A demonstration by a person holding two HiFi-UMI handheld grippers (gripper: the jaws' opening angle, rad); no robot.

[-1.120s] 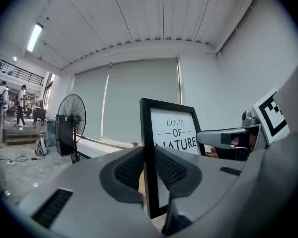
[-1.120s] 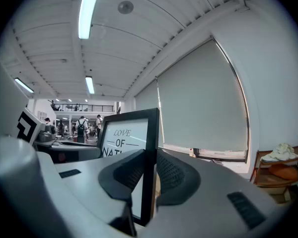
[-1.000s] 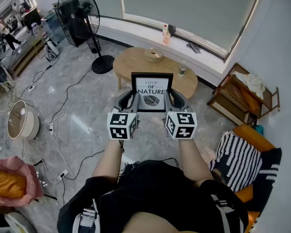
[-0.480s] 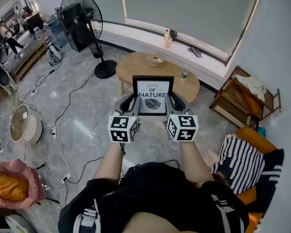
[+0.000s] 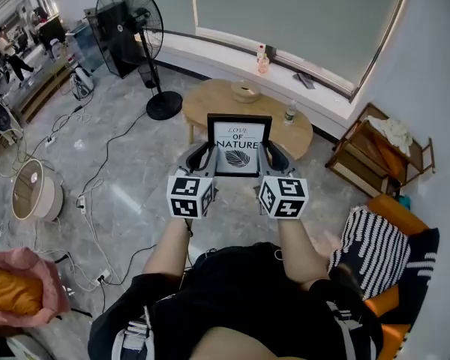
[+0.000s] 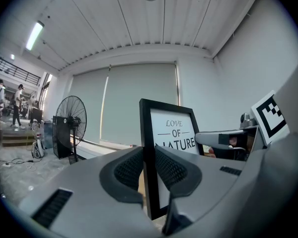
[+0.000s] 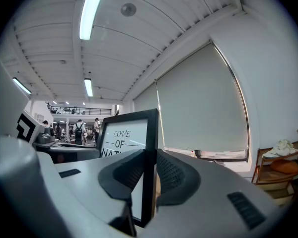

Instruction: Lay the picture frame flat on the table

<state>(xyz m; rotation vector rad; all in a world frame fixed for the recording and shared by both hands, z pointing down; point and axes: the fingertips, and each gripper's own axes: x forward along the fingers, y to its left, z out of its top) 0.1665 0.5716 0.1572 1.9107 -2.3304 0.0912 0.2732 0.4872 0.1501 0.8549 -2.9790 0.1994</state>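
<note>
Partly, the left hand-held gripper (image 6: 148, 168) hides the picture frame (image 6: 175, 128).

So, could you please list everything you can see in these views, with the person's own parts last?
picture frame: one, black with white print, held in the air between both claws
table: one, light wood, round, beyond the frame, near the window
bowl: one, tan, on the table
water bottle: one, clear, on the table's right side
standing fan: one, black, on the floor, upper left
wooden rack: one, brown, by the right wall
striped cushion: one, black and white, lower right
bag: one, pink, floor, lower left
left claw: one, grey, shut on the frame's left edge
right claw: one, grey, shut on the frame's right edge
</note>
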